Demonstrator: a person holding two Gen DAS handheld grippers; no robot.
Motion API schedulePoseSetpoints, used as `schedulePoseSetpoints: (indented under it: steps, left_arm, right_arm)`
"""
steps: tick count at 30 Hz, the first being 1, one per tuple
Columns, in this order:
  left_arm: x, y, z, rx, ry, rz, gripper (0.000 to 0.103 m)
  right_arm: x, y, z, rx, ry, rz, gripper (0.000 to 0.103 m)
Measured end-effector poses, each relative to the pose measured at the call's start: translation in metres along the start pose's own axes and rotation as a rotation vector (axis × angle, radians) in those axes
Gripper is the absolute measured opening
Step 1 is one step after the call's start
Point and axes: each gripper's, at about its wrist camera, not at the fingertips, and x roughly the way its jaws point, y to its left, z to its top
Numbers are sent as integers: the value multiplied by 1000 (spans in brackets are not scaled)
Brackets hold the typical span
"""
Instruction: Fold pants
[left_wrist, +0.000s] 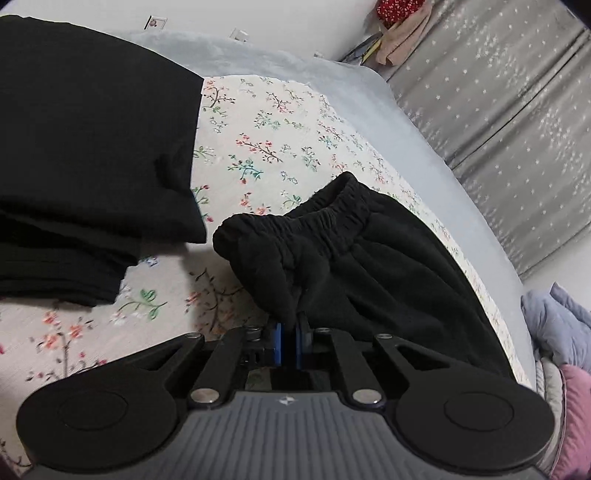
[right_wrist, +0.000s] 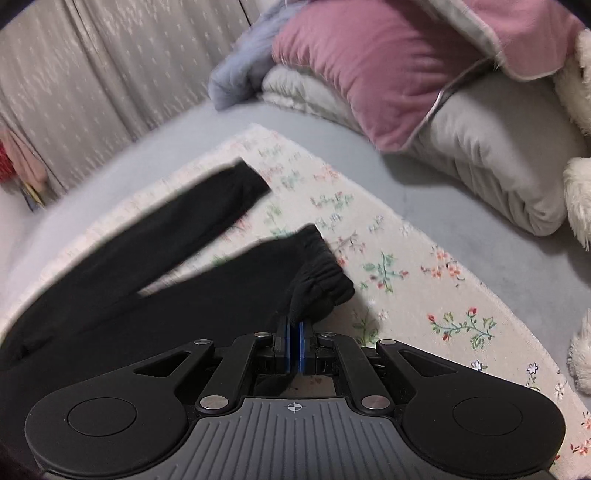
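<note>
Black pants (left_wrist: 369, 258) lie on a floral sheet (left_wrist: 266, 140) on the bed. My left gripper (left_wrist: 290, 325) is shut on the pants just below the gathered elastic waistband (left_wrist: 325, 218). In the right wrist view the two legs (right_wrist: 166, 236) stretch away to the left, slightly apart. My right gripper (right_wrist: 294, 328) is shut on the cuff (right_wrist: 317, 284) of the nearer leg, lifting it a little off the sheet.
A stack of folded black garments (left_wrist: 85, 155) lies at the left of the left wrist view. Pink and grey pillows (right_wrist: 406, 81) and white plush (right_wrist: 580, 206) sit at the bed's head. A grey curtain (left_wrist: 509, 122) hangs beyond the bed edge.
</note>
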Motion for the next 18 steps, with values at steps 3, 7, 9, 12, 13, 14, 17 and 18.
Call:
schedulePoseSetpoints:
  steps: [3,7,9,12,13,14,17,18]
  left_arm:
    - [-13,1,1,27,-20,0,2]
    - [-11,4,-2,41,-6,42,2]
    - [2,8,-6,27,42,85,3]
    - [16,17,-9,-27,111,112,13]
    - [16,21,-9,-51,124,129,25]
    - [13,24,-6,-73,124,139,31]
    - [-5,27,2,-93,66,184,36]
    - [-10,25,5,-83,36,196,36]
  right_arm:
    - [-30,0,5,17,-76,79,4]
    - [-19,-9,-3,-35,-1,-20,4]
    - [0,-14,-12,-70,91,-59,4]
    - [18,-21,-21,-60,166,-125,13]
    - [17,-22,-21,-51,156,-145,16]
    - [14,-22,-18,-51,132,-173,26]
    - [-1,-16,-8,-93,9,-281,49]
    - [-4,-16,-4,-100,-20,-298,56]
